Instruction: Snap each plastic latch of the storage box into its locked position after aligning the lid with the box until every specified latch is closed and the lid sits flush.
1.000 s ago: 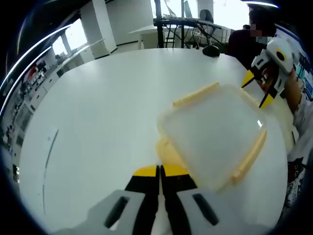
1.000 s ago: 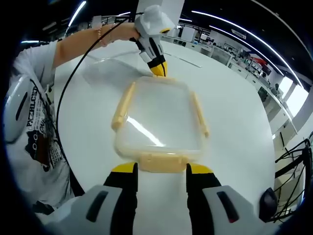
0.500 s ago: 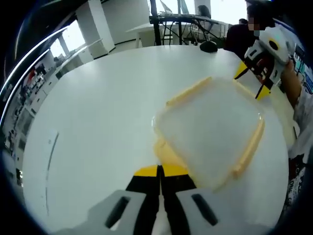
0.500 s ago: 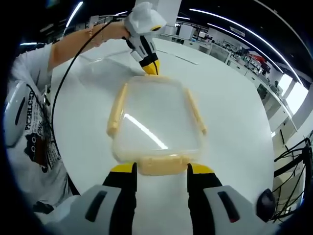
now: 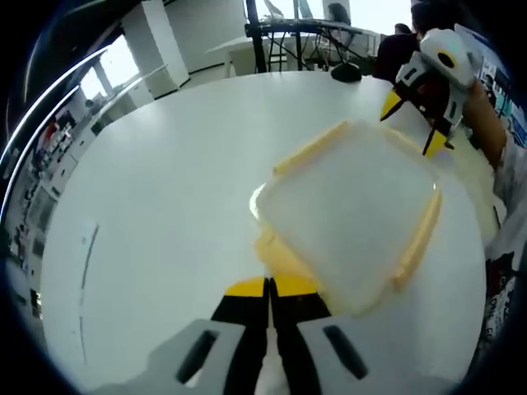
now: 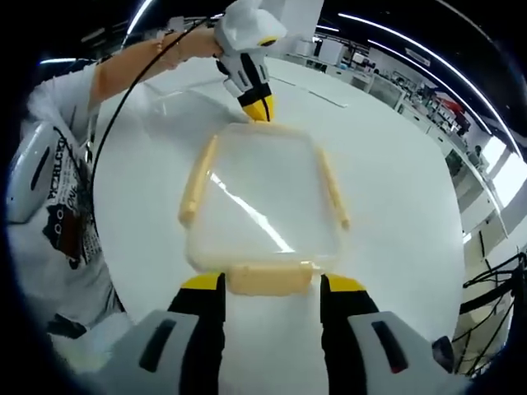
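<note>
Right gripper, jaws wide apart around the near latch of the box; left gripper pinched together at the far latch.

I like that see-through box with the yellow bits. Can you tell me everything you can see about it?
The storage box looks like frosted clear plastic, with a lid on top and pale yellow latches along its sides. It sits flat on the white table. The left gripper, jaws shut, meets one end latch. The right gripper stands open on either side of the opposite end latch.
</note>
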